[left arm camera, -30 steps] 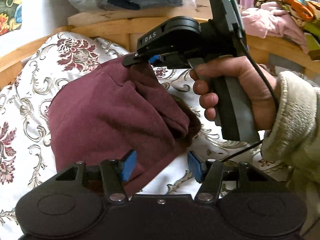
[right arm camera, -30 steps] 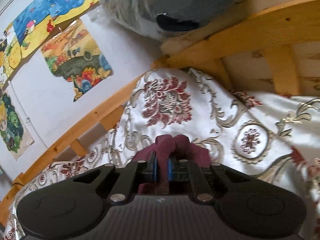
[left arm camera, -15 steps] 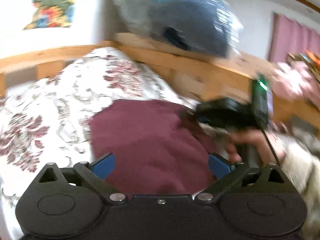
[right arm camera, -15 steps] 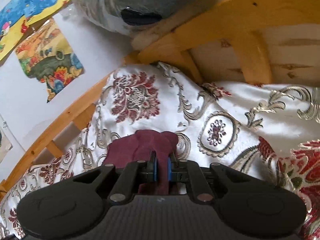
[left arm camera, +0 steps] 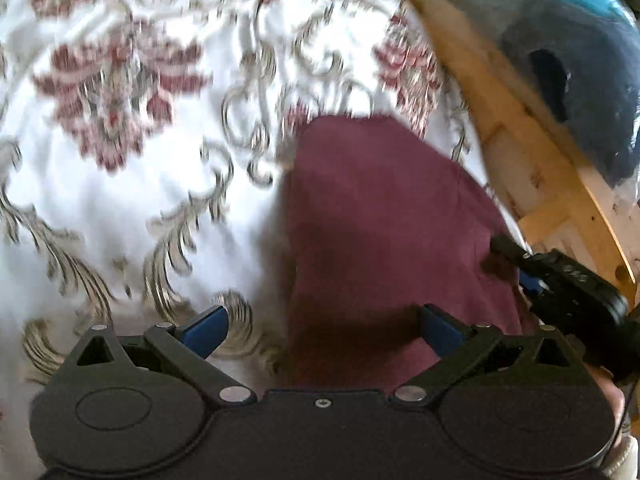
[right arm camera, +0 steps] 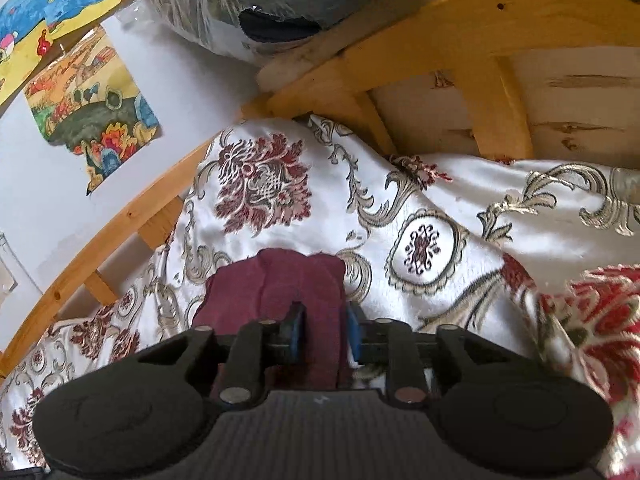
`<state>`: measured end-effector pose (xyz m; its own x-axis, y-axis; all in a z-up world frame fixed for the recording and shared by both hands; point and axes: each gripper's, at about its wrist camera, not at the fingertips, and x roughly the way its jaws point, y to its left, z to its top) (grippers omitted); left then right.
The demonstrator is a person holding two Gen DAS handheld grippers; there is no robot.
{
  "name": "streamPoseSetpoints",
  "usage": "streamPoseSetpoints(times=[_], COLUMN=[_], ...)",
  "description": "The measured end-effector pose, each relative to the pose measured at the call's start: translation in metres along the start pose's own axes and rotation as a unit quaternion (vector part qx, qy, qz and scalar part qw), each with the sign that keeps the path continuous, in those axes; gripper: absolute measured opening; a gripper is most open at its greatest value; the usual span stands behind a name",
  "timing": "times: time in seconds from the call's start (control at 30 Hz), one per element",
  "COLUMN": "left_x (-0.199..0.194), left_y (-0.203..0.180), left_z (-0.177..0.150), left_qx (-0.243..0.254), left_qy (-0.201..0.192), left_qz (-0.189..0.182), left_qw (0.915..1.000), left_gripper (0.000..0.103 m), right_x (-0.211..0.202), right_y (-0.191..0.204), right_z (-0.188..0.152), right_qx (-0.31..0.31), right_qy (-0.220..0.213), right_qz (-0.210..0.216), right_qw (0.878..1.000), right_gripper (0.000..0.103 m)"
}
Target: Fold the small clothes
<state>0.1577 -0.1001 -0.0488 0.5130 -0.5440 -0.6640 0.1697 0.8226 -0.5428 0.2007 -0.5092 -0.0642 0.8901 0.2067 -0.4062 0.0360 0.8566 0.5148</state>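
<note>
We see the maroon garment (left arm camera: 384, 240) flat on the floral bedspread (left arm camera: 120, 184), directly ahead of our wide-open left gripper (left arm camera: 322, 326), its far edge between our right gripper (right arm camera: 323, 330)'s just-parted jaws.

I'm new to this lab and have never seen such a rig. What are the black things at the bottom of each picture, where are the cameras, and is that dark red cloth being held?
There is no robot here: a person holds a hand-held two-finger gripper in each hand, and a fisheye camera on each looks along its fingers.

In the left view, the left gripper stands wide open over the maroon folded garment, gripping nothing.

In the right view, the right gripper has just been opening; a fold of the garment lies between its blue pads, apparently no longer pinched.

The garment lies on a white floral bedspread inside a wooden bed frame.
</note>
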Motion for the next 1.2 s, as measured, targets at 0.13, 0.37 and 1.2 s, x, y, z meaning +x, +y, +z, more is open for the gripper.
streamPoseSetpoints(times=[0.13,0.37,1.2], left_x=[0.015,0.024,0.009], left_y=[0.002,-0.005,-0.014], left_z=[-0.005,-0.009,0.002], left_qx=[-0.005,0.020,0.055], left_qy=[0.036,0.041,0.018], left_qz=[-0.012,-0.014,-0.014], left_qw=[0.9993,0.9989,0.9982], left_gripper=[0.101,0.102,0.101], right_x=[-0.016,-0.056,-0.057], right_y=[0.001,0.001,0.008], right_z=[-0.007,-0.030,-0.044], right_qx=[0.004,0.036,0.002], right_qy=[0.018,0.037,0.068], right_qz=[0.012,0.039,-0.012], right_qw=[1.000,0.998,0.998], right_gripper=[0.060,0.076,0.017])
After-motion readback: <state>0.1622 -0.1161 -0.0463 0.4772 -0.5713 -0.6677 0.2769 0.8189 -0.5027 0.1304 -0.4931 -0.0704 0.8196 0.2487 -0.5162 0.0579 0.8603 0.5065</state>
